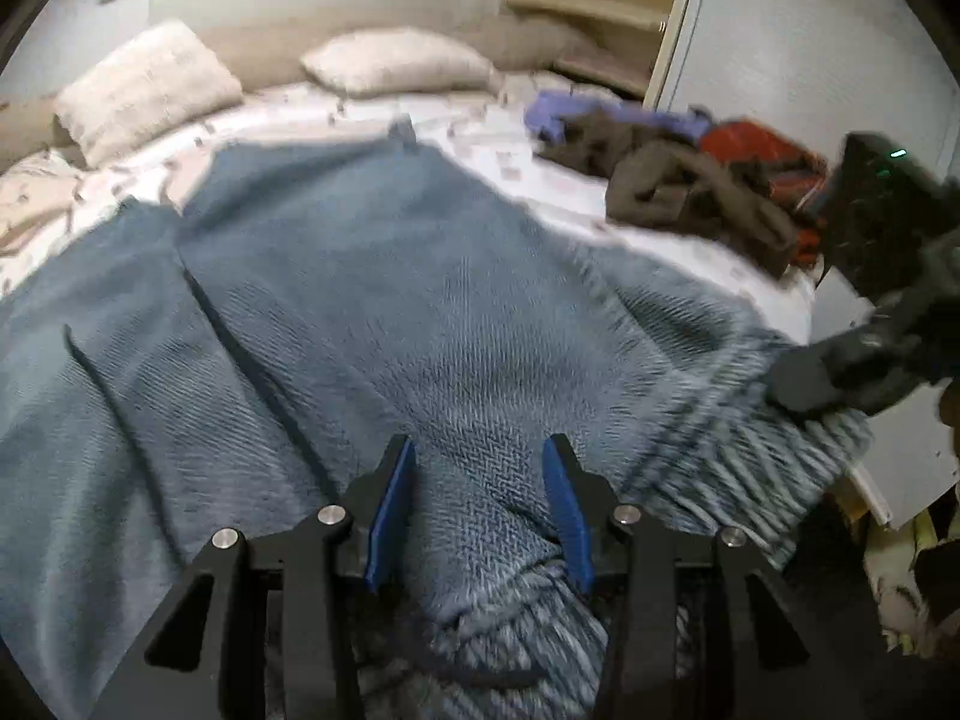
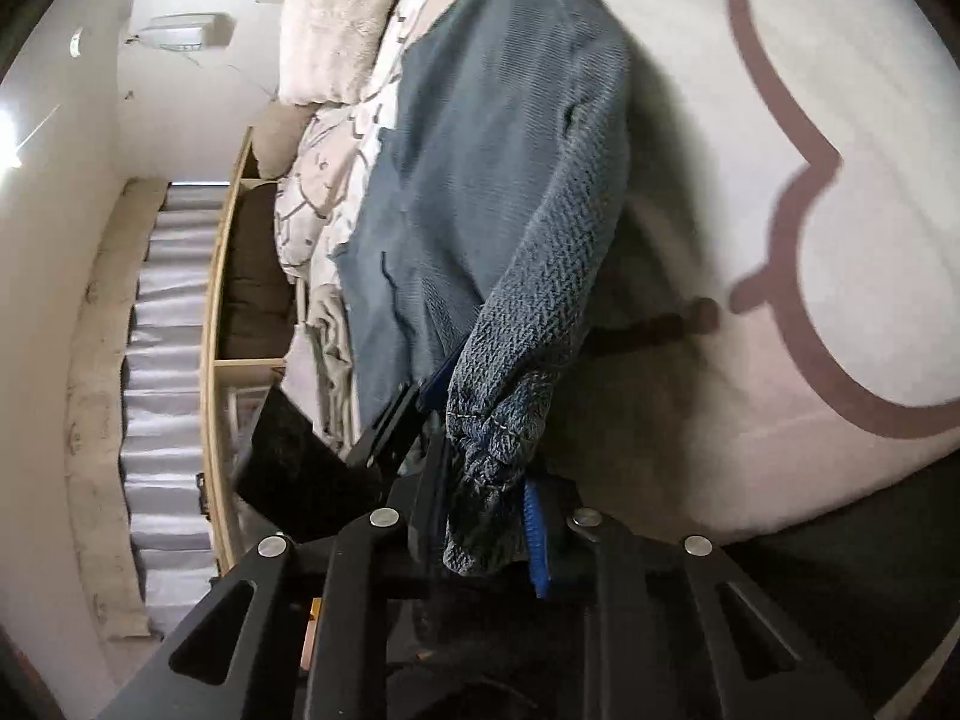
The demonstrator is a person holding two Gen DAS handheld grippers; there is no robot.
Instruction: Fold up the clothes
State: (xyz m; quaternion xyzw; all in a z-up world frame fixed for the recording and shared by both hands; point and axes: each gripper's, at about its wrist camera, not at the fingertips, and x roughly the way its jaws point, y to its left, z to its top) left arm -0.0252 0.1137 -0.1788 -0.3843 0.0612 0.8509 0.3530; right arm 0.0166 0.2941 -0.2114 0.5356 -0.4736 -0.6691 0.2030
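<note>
A blue-grey knit sweater (image 1: 360, 276) lies spread on the bed, its ribbed hem toward me. My left gripper (image 1: 480, 480) straddles a bunched fold of the hem; its blue pads (image 1: 393, 510) stand apart with the cloth between them. My right gripper (image 2: 486, 498) is shut on the sweater's hem edge (image 2: 510, 372) and holds it lifted off the bed. In the left wrist view the right gripper (image 1: 828, 372) shows at the right, on the hem corner. In the right wrist view the left gripper (image 2: 396, 420) shows beside the cloth.
A pile of other clothes, purple, brown and red (image 1: 678, 168), lies at the bed's far right. Two fluffy pillows (image 1: 144, 90) rest at the headboard. A white wardrobe (image 1: 780, 30) stands to the right. A patterned sheet (image 2: 810, 150) covers the bed.
</note>
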